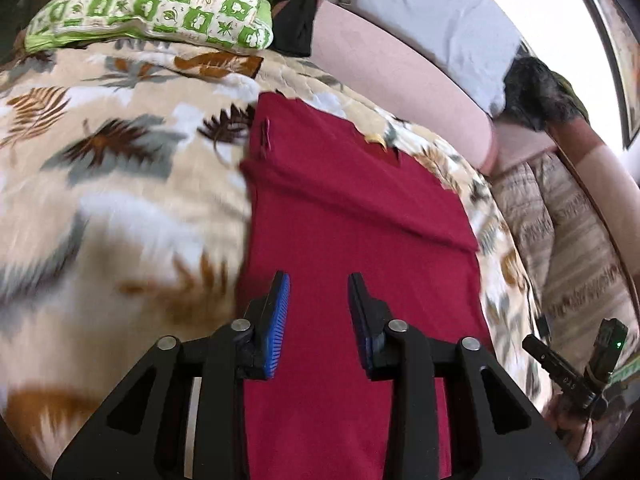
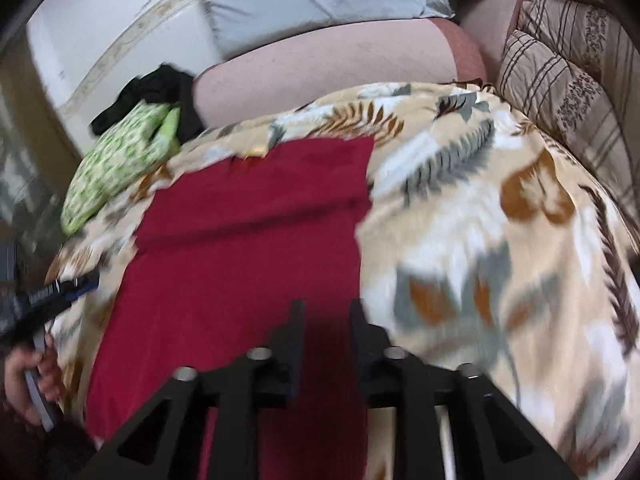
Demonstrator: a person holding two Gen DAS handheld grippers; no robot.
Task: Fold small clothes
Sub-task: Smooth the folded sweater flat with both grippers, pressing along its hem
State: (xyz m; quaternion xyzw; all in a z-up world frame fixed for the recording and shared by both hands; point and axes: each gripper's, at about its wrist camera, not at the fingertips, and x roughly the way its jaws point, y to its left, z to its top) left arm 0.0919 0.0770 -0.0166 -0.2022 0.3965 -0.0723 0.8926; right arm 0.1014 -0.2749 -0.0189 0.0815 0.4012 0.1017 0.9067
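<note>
**Red garment lies flat on the bed, both grippers parted above it**

From the left wrist view, the left gripper point(image 1: 318, 280) sits at the 6 o'clock edge of the picture, its two blue-padded fingers point(image 1: 278, 312) set a moderate way apart with nothing pinched between them. Bare red cloth shows through the gap. The red garment point(image 1: 352, 216) runs as a long strip from under the fingers up toward 12 o'clock, with a fold edge crossing it about halfway along. It rests on a leaf-print blanket point(image 1: 120, 184) in cream, brown and grey. A green-and-white patterned cushion point(image 1: 160, 4) lies at 11 o'clock, a dark bundle of cloth point(image 1: 298, 12) just beside it, and a grey pillow point(image 1: 432, 20) at 1 o'clock. The right gripper point(image 1: 576, 364) shows at 4 o'clock, off the garment's edge; its state cannot be read from here.

From the right wrist view, which is blurred, the right gripper point(image 2: 326, 312) comes in at 6 o'clock with its black fingers point(image 2: 296, 332) also standing apart, empty, and red cloth visible between them. The garment point(image 2: 248, 248) spreads from beneath the fingers toward 11 o'clock, its right edge close to the right-hand finger. The blanket point(image 2: 500, 220) fills the 3 o'clock side. A striped quilt point(image 2: 568, 80) is bunched at 2 o'clock. At 9 o'clock the left gripper point(image 2: 52, 296) is seen beside the garment's left edge, with a hand point(image 2: 28, 380) gripping its handle at 8 o'clock.
</note>
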